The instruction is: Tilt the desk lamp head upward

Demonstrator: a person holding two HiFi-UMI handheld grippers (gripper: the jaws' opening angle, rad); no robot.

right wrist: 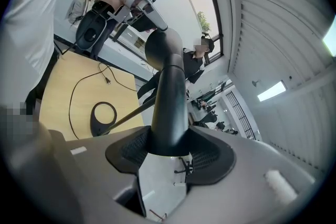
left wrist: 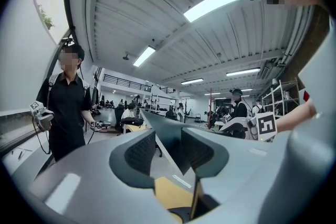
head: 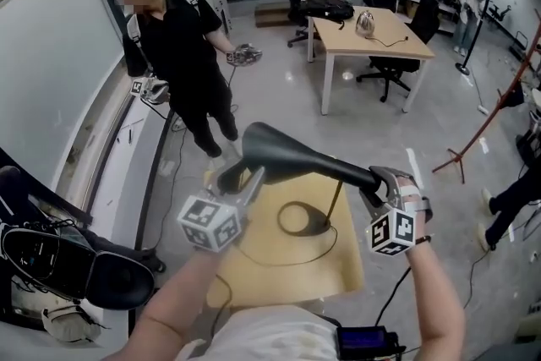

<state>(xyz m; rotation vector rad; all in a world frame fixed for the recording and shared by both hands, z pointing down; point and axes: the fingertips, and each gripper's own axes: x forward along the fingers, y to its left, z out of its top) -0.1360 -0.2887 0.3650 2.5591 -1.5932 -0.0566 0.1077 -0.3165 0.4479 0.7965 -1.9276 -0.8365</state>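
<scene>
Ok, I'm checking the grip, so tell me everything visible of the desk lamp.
The desk lamp has a black, horn-shaped head, held roughly level above a wooden table. A brass-coloured stem slants down to a ring base on the table, cord looped around it. The right gripper clamps the narrow end; the flared rim sits between the open jaws of the left gripper.

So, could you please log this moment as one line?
left gripper: open, lamp head between jaws | right gripper: shut on lamp head

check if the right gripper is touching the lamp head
Touching. The right gripper view shows the right gripper with its pads clamped on both sides of the lamp head at its narrow dark end, with no gap.
</scene>
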